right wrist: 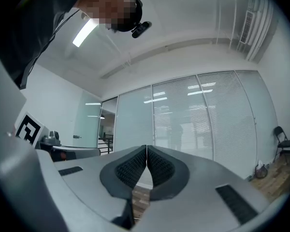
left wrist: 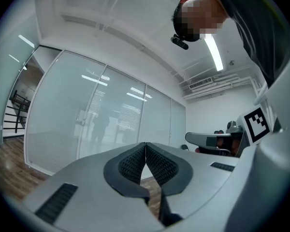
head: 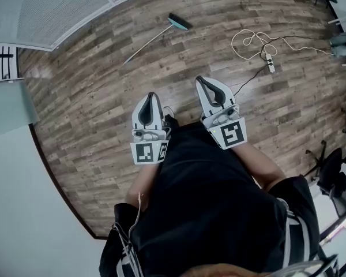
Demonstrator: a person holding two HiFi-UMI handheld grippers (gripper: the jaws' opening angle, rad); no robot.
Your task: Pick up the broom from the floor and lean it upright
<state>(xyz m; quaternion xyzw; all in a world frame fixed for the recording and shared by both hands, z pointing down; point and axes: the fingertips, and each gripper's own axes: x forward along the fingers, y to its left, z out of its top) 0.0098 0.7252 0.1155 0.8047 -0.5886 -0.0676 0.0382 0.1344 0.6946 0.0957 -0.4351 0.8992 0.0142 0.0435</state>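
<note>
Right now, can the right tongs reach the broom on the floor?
Probably not yet. The broom lies far ahead across the wooden floor, while the right tongs are shut and held level near the waist. Bare floor lies between them, so walking closer should work.

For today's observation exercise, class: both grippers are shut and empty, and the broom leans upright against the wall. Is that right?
No. The head view shows the broom lying flat on the floor, not leaning. The left gripper and right gripper are shut and empty.

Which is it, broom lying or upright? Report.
Lying flat: the broom rests handle and head on the wooden floor, leaning on nothing.
</note>
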